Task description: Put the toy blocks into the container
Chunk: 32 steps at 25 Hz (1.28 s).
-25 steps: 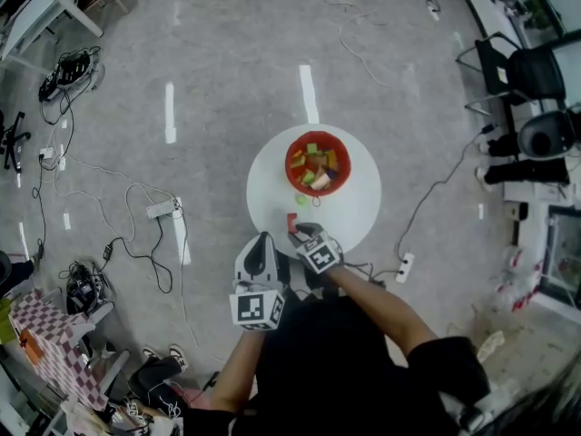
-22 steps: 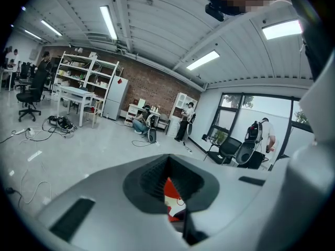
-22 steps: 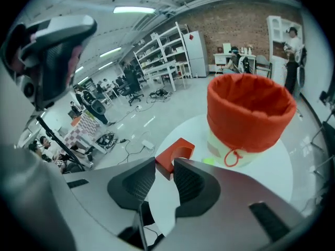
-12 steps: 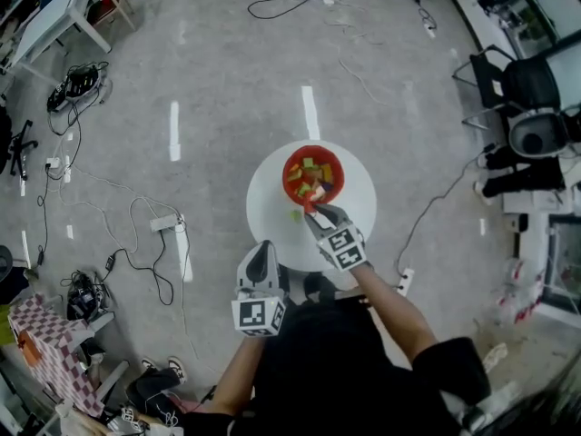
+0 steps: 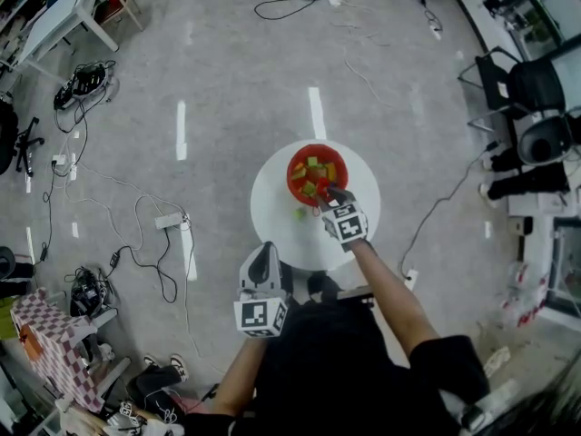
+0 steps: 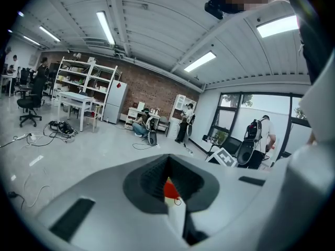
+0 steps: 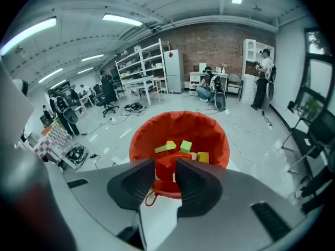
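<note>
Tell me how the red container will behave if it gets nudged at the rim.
The red container looks soft-walled, with creased sides and a cord loop at its base, so the rim would probably give rather than resist. Several blocks inside add weight, so it likely slides little on the round table and seems unlikely to tip.

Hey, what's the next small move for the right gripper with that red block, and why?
Probably ease the right gripper slightly forward before releasing: its jaws clamp the red block right at the red container's near rim, so dropping now might miss onto the white table.
</note>
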Each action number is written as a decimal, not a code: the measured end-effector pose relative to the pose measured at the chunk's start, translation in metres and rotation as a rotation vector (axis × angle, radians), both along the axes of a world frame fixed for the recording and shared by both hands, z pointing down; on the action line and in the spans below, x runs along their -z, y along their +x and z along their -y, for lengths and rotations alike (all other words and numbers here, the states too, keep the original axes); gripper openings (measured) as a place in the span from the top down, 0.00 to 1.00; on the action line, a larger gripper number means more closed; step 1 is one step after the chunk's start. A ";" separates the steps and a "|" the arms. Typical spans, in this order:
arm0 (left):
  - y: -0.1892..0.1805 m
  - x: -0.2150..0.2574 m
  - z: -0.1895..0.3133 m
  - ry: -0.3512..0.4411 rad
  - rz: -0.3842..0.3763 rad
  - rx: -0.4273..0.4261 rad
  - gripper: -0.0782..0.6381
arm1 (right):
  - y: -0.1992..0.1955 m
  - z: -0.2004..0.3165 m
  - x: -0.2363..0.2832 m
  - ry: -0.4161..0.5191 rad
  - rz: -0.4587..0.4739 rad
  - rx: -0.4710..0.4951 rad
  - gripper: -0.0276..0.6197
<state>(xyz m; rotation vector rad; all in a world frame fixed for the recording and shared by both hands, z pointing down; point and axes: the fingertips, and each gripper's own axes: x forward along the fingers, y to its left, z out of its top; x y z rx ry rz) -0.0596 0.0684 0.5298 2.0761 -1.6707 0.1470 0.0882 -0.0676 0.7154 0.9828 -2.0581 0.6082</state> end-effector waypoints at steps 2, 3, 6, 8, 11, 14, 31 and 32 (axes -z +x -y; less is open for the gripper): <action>0.000 0.001 0.000 0.003 -0.007 0.002 0.91 | 0.001 -0.002 0.001 0.005 0.012 -0.024 0.79; -0.001 0.003 0.001 0.003 -0.015 0.006 0.91 | 0.001 -0.003 0.005 0.009 0.022 -0.036 0.79; -0.002 0.005 0.002 0.005 -0.028 0.013 0.91 | 0.000 -0.006 0.020 0.056 0.069 -0.071 0.79; -0.002 0.005 0.003 0.011 -0.026 0.011 0.91 | 0.002 -0.011 0.026 0.102 0.111 -0.080 0.79; -0.004 0.004 0.004 0.017 -0.027 0.012 0.91 | 0.001 -0.023 0.040 0.165 0.166 -0.085 0.86; -0.006 0.002 0.005 0.016 -0.027 0.010 0.91 | -0.006 -0.035 0.048 0.197 0.199 -0.081 0.96; -0.012 -0.014 0.002 -0.023 -0.042 -0.018 0.91 | -0.036 -0.109 -0.095 -0.217 0.030 -0.065 0.96; -0.013 -0.015 0.002 -0.028 -0.044 -0.019 0.91 | -0.038 -0.109 -0.099 -0.217 0.027 -0.061 0.96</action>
